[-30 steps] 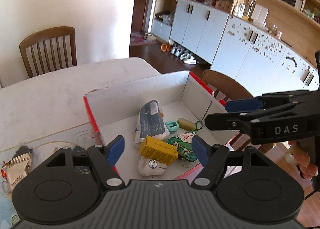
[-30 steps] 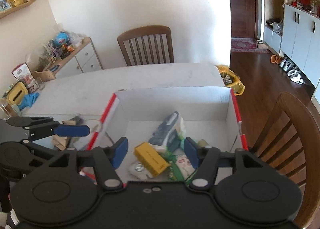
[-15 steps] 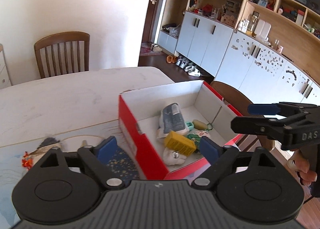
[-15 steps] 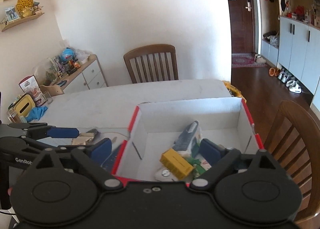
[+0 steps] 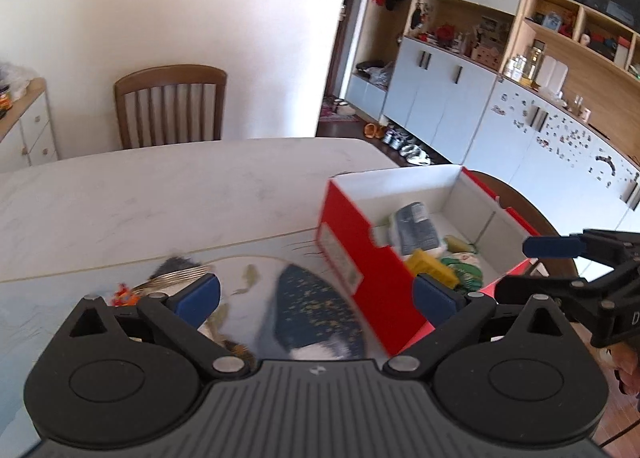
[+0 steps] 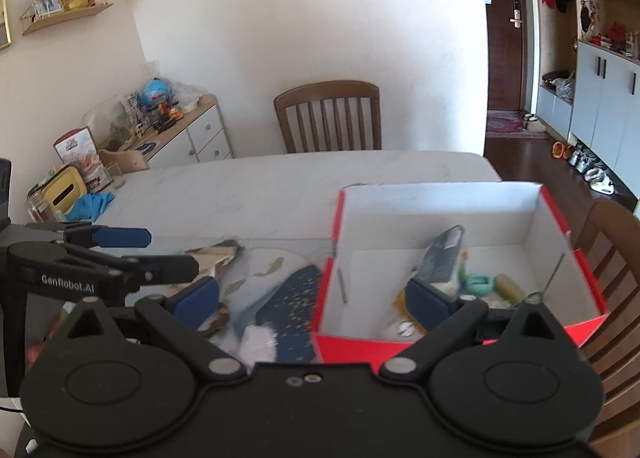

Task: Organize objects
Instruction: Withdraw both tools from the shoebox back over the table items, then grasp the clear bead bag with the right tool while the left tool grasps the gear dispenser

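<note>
Red box (image 5: 360,254), white inside, open top, sits on the pale bench (image 5: 160,194) toward its right edge; at 2 o'clock in the left wrist view, at 3 o'clock in the right wrist view.

Box contents, heaped toward its near end: grey-and-white packet (image 5: 414,224) leaning upright, yellow carton (image 5: 430,266), teal piece (image 6: 478,283), olive cylinder (image 6: 508,286), green-printed item (image 5: 464,270). Details blurred.

Left gripper (image 5: 316,296): fingers (image 5: 198,294) still spreading, nothing between them; only the bench mat with its dark blue patch (image 5: 316,310) shows in the gap. Near corner of the box lies just inside the right finger.

Right gripper (image 6: 314,298): fingers (image 6: 428,300) released and wide, empty. The box's left wall falls within the gap, untouched.

Crumpled foil wrapper (image 6: 216,256) on the mat at 9 o'clock of the box. Wooden chair (image 6: 328,118) at the bench's far side.
</note>
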A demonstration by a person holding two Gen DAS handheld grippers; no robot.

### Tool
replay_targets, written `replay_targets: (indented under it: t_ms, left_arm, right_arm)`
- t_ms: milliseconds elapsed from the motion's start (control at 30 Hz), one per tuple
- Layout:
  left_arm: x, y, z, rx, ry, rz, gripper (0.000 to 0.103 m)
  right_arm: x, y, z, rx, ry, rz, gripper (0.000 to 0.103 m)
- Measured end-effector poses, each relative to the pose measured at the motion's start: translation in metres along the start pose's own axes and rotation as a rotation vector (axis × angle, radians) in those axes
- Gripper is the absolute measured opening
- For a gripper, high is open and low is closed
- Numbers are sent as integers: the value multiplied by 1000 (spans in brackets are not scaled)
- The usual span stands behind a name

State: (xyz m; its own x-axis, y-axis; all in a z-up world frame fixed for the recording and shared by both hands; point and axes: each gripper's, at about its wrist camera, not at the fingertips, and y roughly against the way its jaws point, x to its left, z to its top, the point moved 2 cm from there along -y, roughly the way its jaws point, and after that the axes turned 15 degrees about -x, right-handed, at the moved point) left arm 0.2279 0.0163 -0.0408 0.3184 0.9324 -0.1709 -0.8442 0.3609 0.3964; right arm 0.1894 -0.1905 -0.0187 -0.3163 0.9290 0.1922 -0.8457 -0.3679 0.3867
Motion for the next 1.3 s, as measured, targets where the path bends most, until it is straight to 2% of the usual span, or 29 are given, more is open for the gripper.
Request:
replay_targets:
  t_ms: [367, 633, 767, 1000, 1300]
  left_arm:
    - [77, 15, -26, 4, 53, 123, 103]
    - [112, 13, -60, 30, 6, 177, 103]
    - [121, 11, -74, 53, -5, 183, 103]
    - [122, -6, -105, 150, -26, 184, 103]
    - [117, -14, -118, 152, -50, 182, 102]
  right_arm:
    - [45, -25, -28, 52, 5, 3, 99]
    - [68, -53, -58, 117, 41, -29, 98]
    - [75, -66, -69, 148, 33, -44, 97]
    - [79, -91, -83, 184, 28, -78, 97]
    - [84, -117, -98, 211, 53, -135, 94]
